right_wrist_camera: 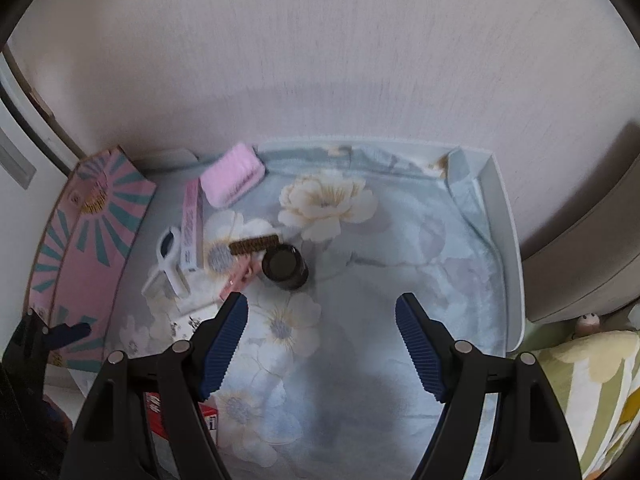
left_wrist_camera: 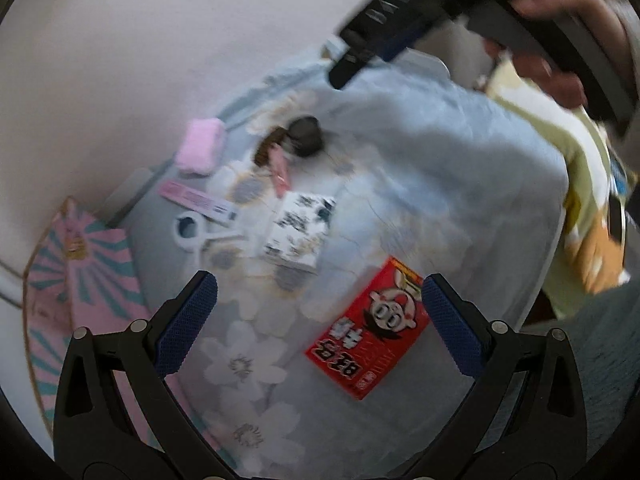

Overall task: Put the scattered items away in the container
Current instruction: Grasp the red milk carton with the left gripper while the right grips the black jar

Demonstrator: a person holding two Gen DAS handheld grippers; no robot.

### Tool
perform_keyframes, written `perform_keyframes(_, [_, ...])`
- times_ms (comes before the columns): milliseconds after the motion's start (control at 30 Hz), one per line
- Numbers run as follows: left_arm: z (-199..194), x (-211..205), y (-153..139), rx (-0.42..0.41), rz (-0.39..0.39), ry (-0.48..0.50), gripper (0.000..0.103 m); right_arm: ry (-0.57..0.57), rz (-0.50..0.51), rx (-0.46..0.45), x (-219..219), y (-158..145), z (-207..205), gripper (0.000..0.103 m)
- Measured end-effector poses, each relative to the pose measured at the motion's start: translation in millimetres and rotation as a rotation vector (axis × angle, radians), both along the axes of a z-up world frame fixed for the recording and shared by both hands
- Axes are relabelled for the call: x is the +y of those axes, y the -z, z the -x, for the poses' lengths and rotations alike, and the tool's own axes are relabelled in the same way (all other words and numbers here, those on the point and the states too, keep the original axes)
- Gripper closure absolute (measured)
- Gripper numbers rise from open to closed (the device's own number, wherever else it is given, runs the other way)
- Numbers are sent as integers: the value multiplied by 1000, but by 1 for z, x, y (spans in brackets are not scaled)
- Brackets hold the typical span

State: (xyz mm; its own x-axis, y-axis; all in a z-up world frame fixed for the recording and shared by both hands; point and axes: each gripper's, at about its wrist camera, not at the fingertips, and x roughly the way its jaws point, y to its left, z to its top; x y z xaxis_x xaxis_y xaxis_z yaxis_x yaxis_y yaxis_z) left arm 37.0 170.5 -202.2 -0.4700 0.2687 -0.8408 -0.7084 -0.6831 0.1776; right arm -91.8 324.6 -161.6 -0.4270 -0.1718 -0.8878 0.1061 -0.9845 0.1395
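Note:
Items lie scattered on a floral blue cloth point(right_wrist_camera: 360, 240). A red carton point(left_wrist_camera: 370, 330) with a cartoon face lies just ahead of my open, empty left gripper point(left_wrist_camera: 318, 322). A white patterned box point(left_wrist_camera: 298, 232), white sunglasses point(left_wrist_camera: 196, 232), a pink tube box point(left_wrist_camera: 198, 198), a pink case point(left_wrist_camera: 200, 146), a brown comb point(right_wrist_camera: 254, 245), a pink clip point(right_wrist_camera: 238, 278) and a dark jar point(right_wrist_camera: 285, 266) lie beyond. My right gripper point(right_wrist_camera: 322, 342) is open and empty above the cloth, right of the jar. The pink striped container point(right_wrist_camera: 96, 248) stands at the left.
A white wall rises behind the cloth. A white tray edge point(right_wrist_camera: 508, 240) borders the cloth on the right. A yellow-green pillow point(right_wrist_camera: 592, 392) lies at the far right. The other gripper and hand point(left_wrist_camera: 520, 20) show at the top of the left wrist view.

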Motion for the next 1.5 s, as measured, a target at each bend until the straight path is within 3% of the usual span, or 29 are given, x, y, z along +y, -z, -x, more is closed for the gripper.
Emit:
perform_keyframes(367, [-19, 16, 33, -37, 30, 122, 1, -34, 7, -69, -8, 37, 21, 30])
perform_keyframes(500, [-22, 22, 45, -51, 40, 148, 1, -70, -59, -69, -17, 45, 26, 30])
perform_keyframes(800, [-16, 13, 59, -125, -17, 103, 1, -161, -106, -19, -37, 52, 31, 31])
perform_keyframes(1033, [-17, 9, 61, -128, -41, 89, 1, -170, -94, -23, -40, 61, 40, 49])
perform_keyframes(1267, [-19, 7, 61, -126, -47, 94, 2, -177, -95, -26, -39, 65, 44, 50])
perform_keyframes(1333, [-19, 7, 60, -128, -49, 96, 4, -177, -96, -28, -39, 65, 45, 50])
perform_keyframes(1433, [-17, 5, 57, -156, -71, 94, 24, -175, -101, -28, -38, 67, 46, 51])
perform_keyframes(1500, [-15, 5, 55, -182, -87, 90, 42, -176, -91, -19, -35, 66, 46, 65])
